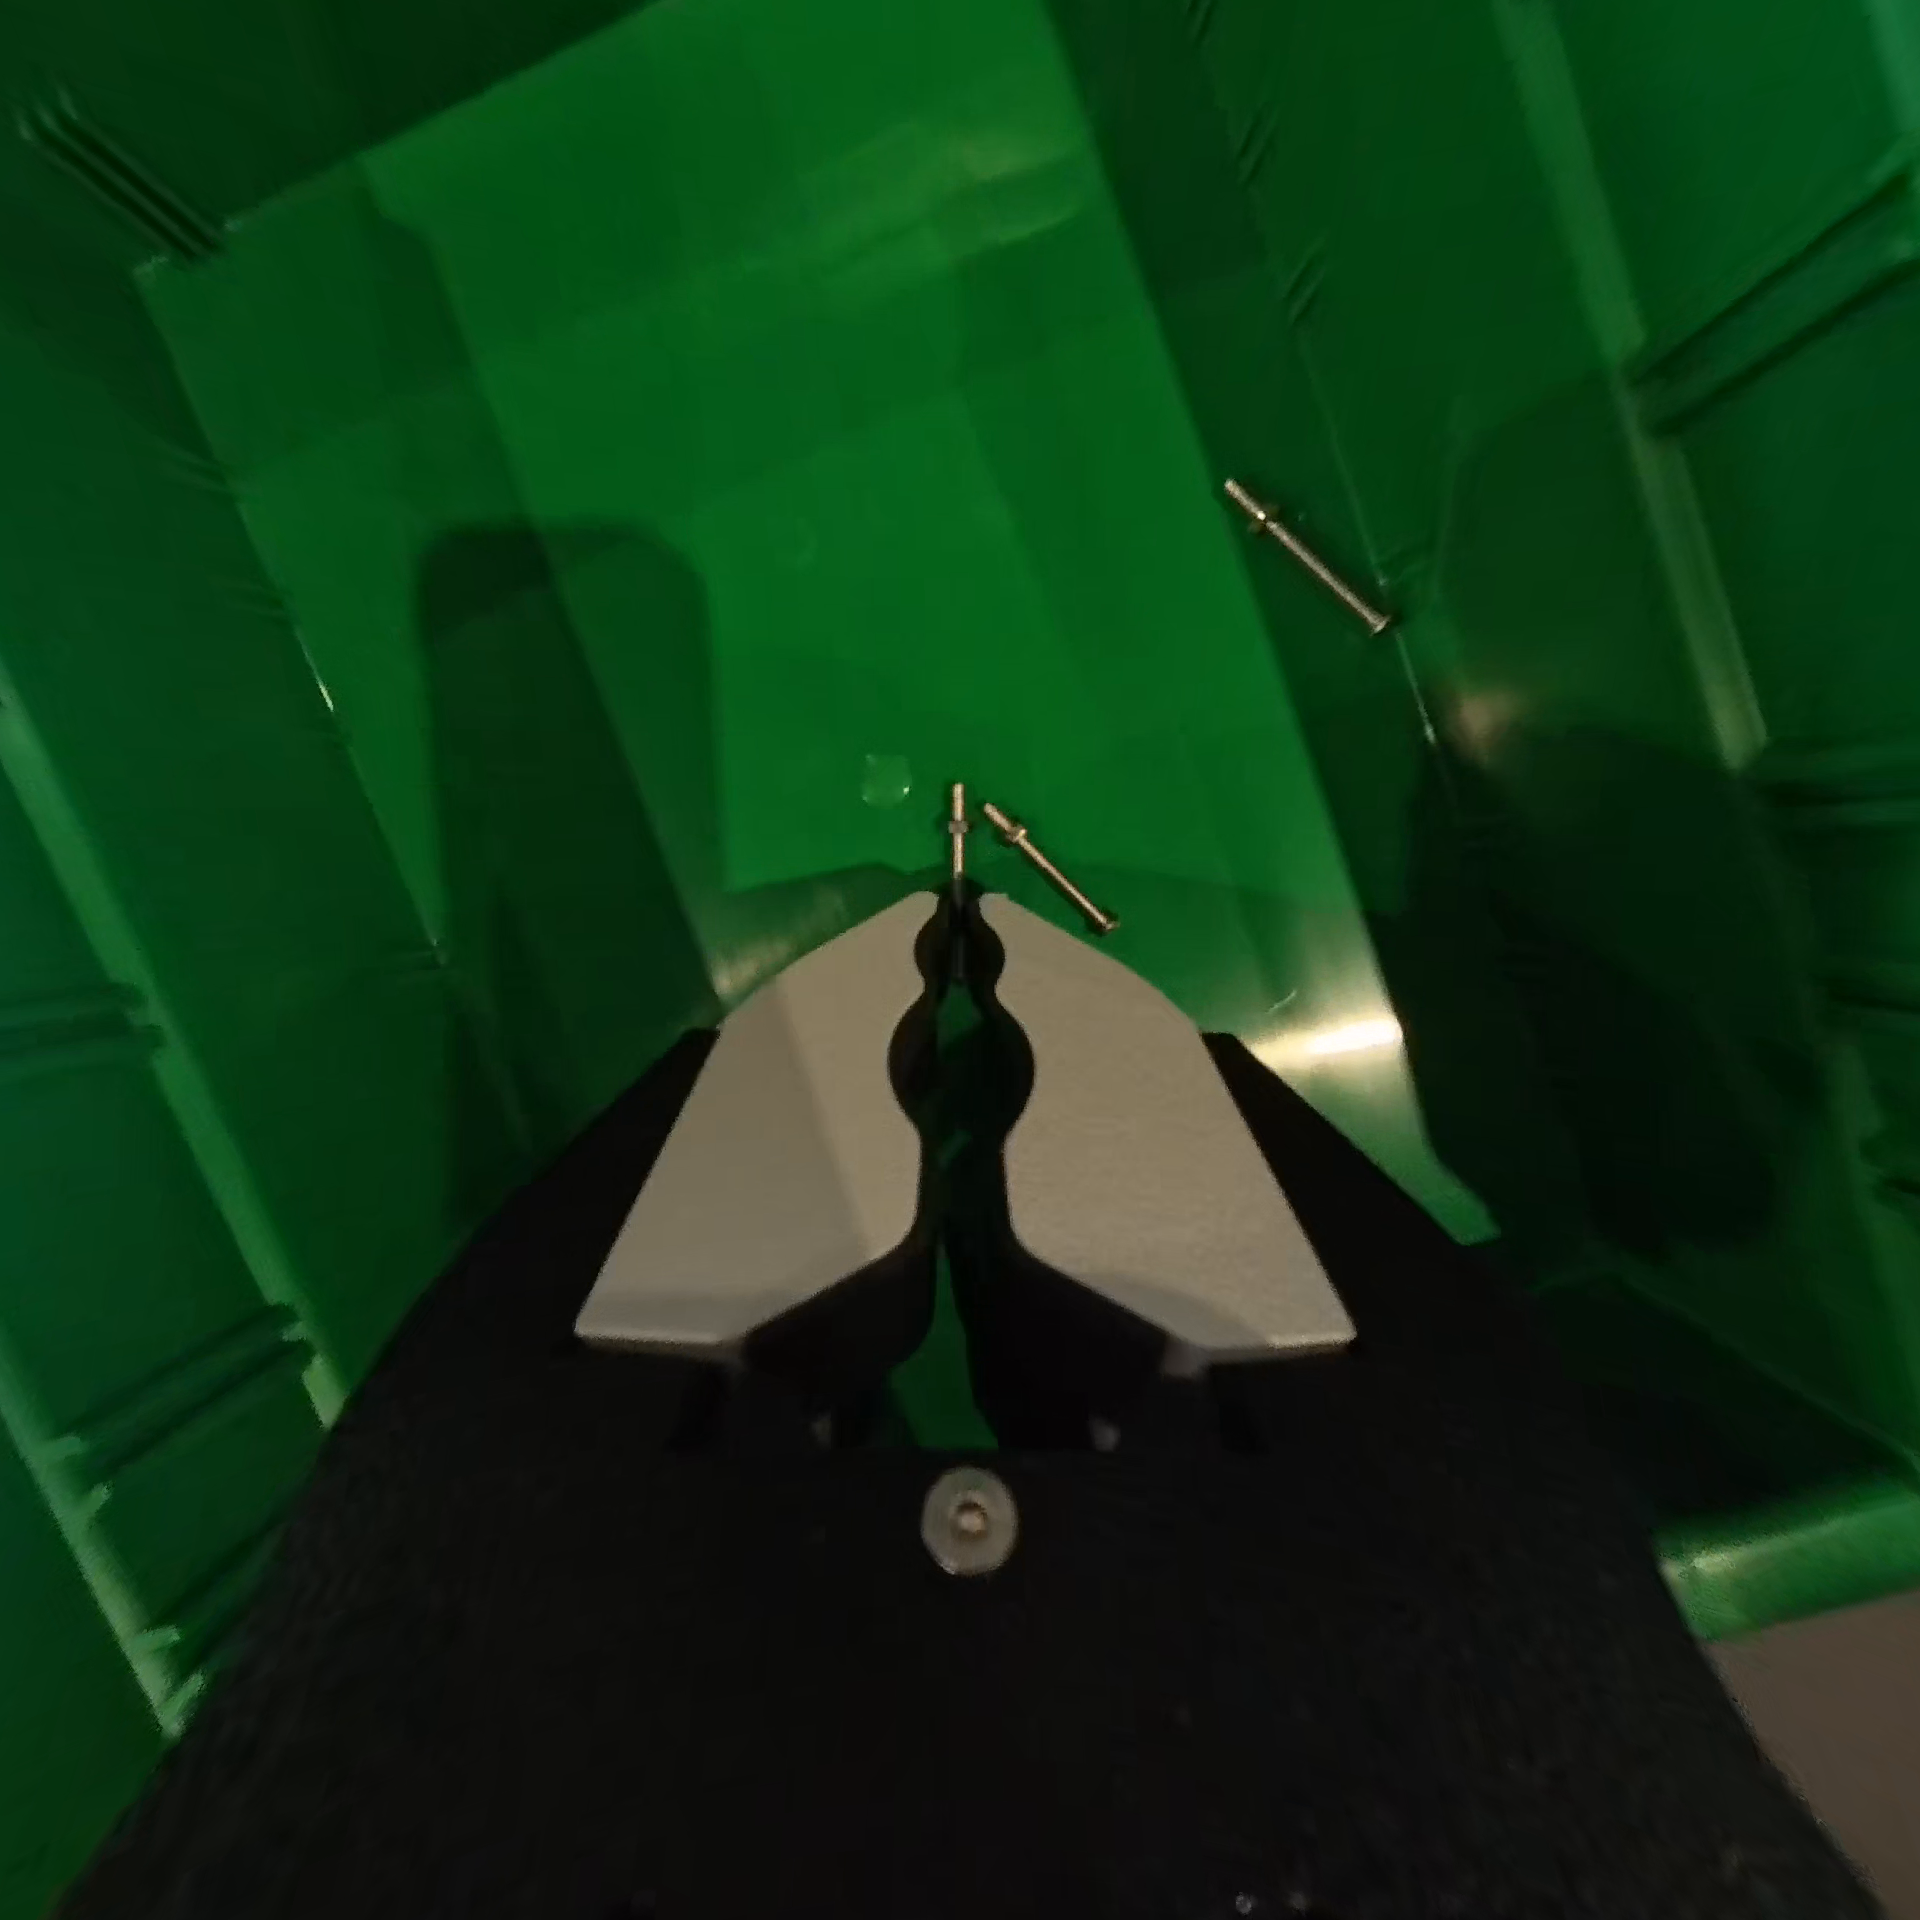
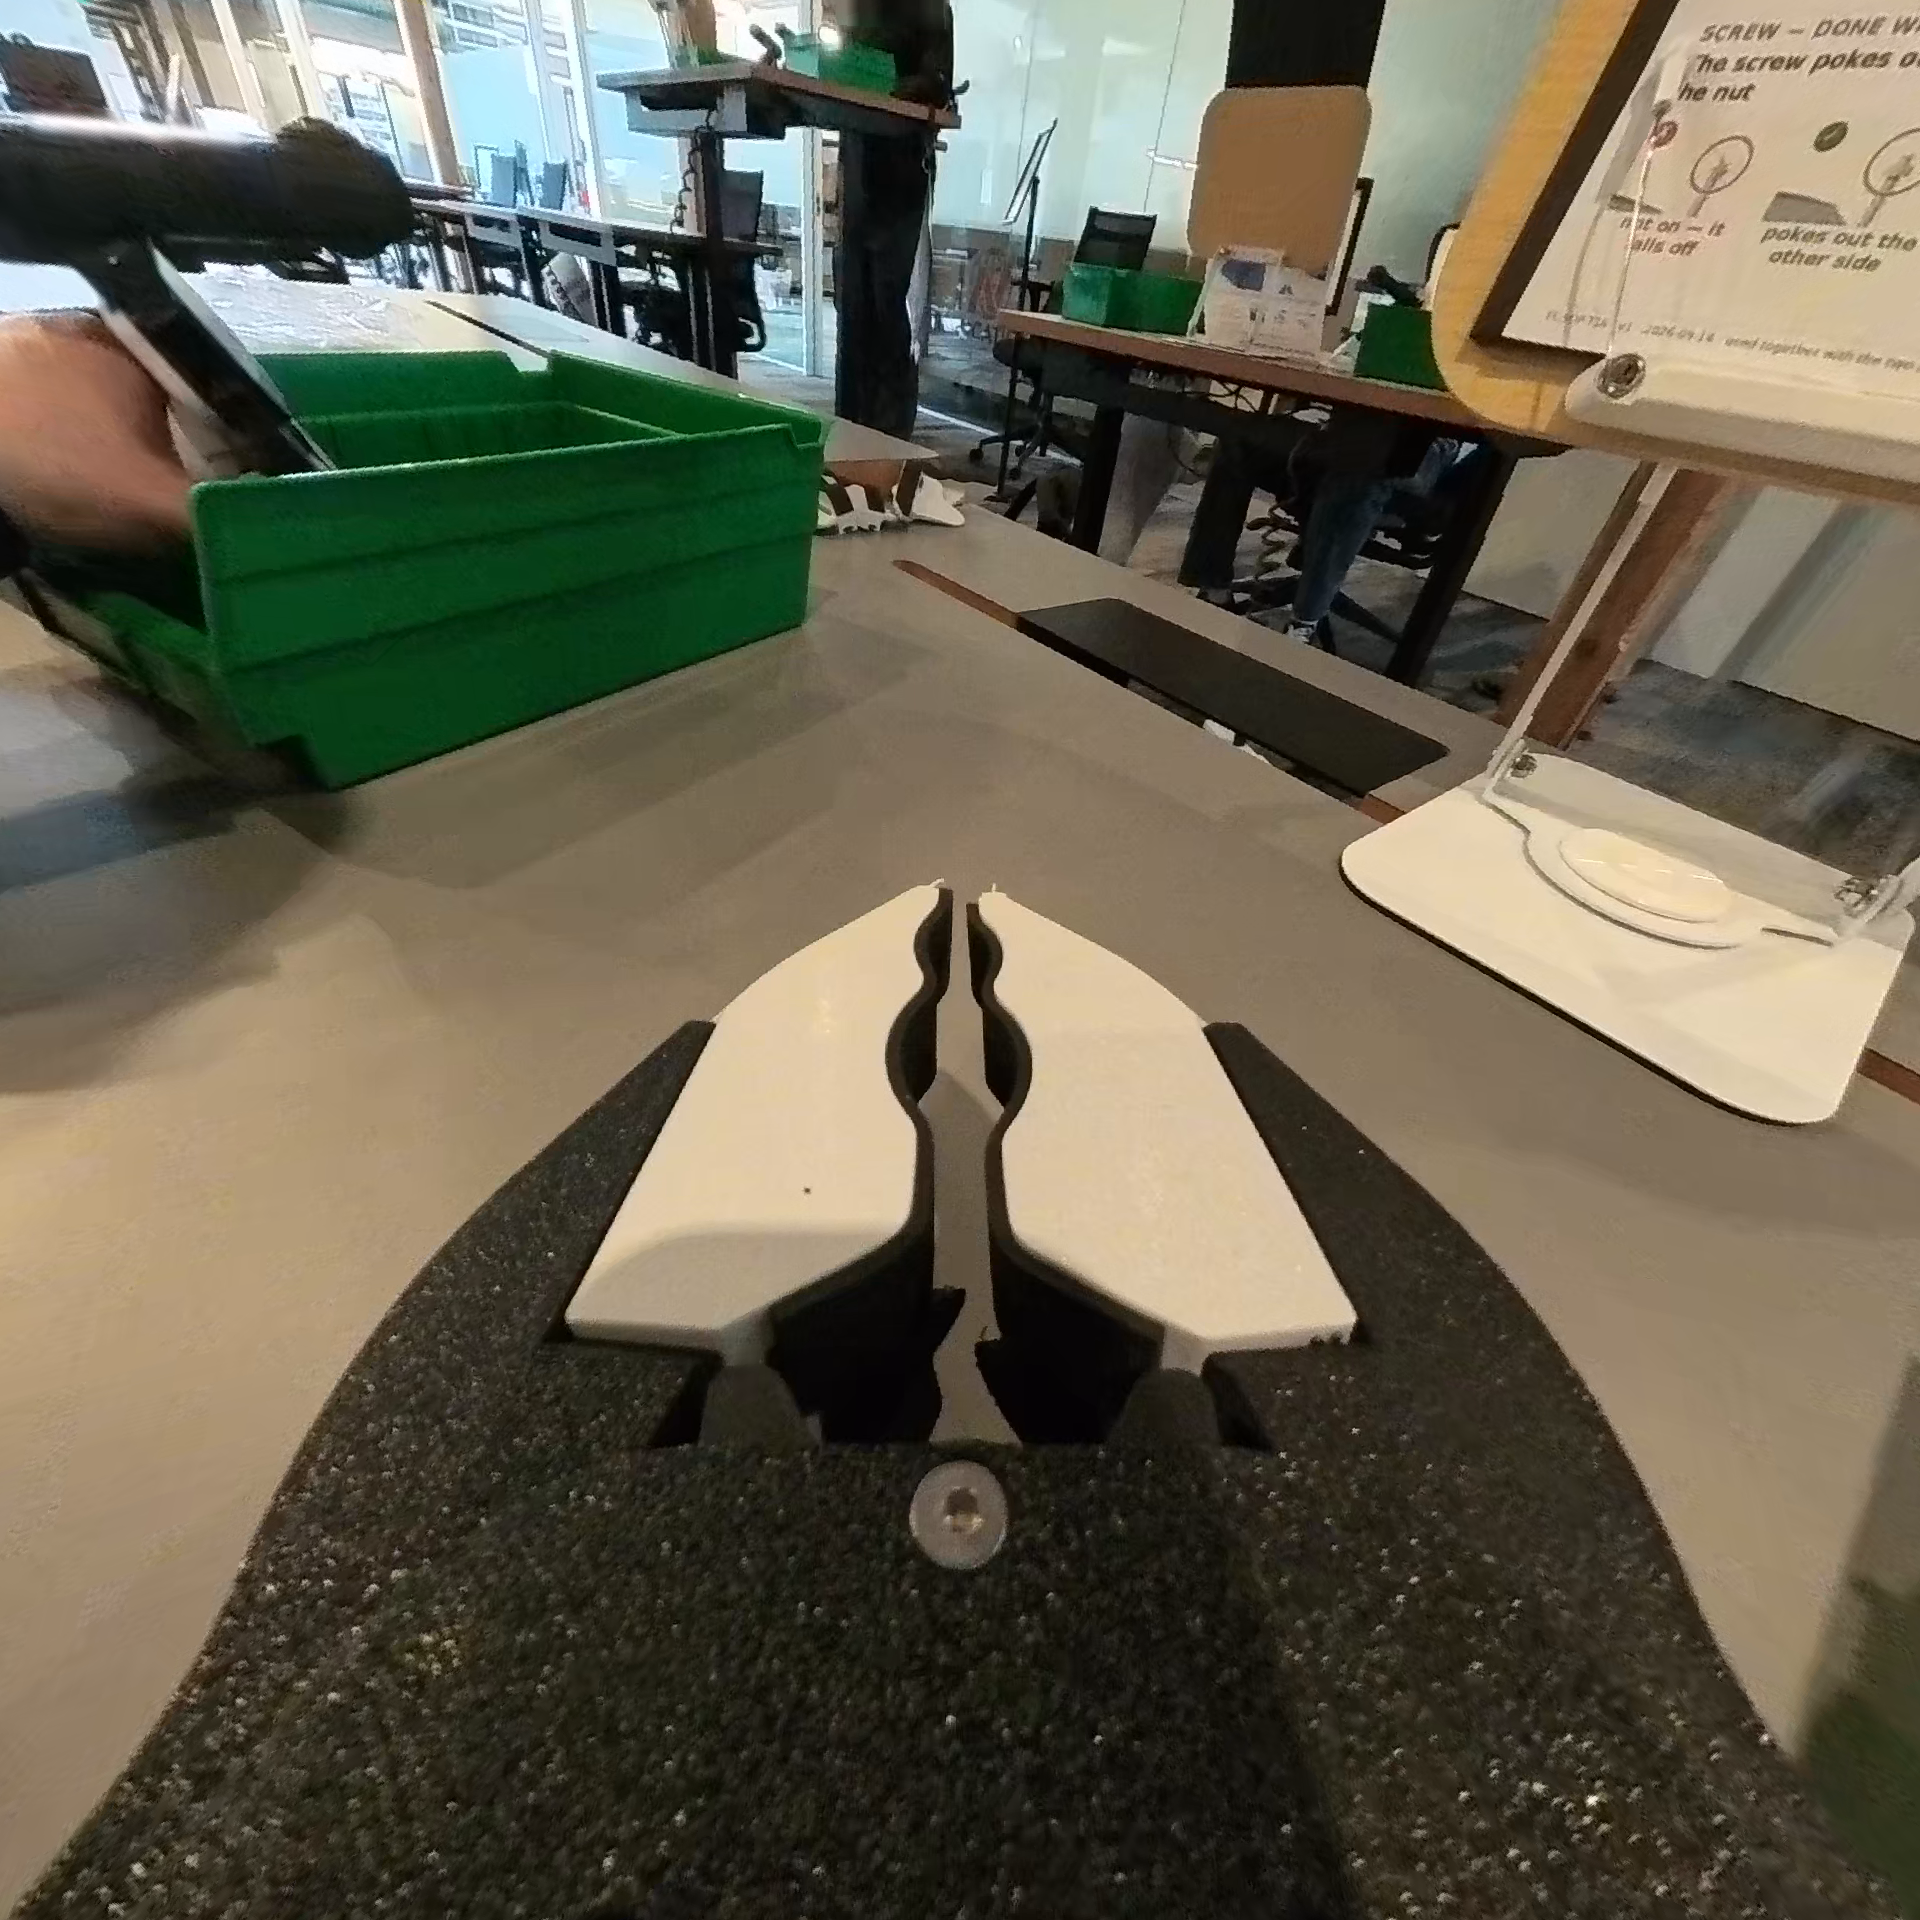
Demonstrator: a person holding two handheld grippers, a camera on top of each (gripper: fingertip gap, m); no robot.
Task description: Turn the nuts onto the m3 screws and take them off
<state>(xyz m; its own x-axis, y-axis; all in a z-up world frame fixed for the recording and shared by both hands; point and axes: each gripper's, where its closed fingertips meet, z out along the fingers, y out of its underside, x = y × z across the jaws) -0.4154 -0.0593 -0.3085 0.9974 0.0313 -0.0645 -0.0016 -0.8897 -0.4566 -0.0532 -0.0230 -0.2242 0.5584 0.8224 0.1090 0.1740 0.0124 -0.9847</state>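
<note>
My left gripper is down inside the green plastic bin, its white fingers with black pads closed almost fully, the tips pinching the lower end of a thin silver metal screw with a small nut partway up its shaft; the screw sticks out forward past the fingertips, and its head is hidden between the pads. I count three nutted screws: the one I hold, a second silver screw with a nut lying on the bin floor just beside the held one, on its right, and a third silver screw with a nut lying well apart, up against the bin's right wall. I cannot tell if the second touches the held one. My right gripper hovers over the grey tabletop, its white fingers nearly together with only a thin slit between the black pads and nothing in them. From the right wrist view the green bin sits toward the tabletop's far left edge, with a hand working the other gripper down into it. One white stand base sits at the right edge of the tabletop, carrying one wooden-framed instruction sheet. Grippers: two. Bins on this tabletop: one.
</note>
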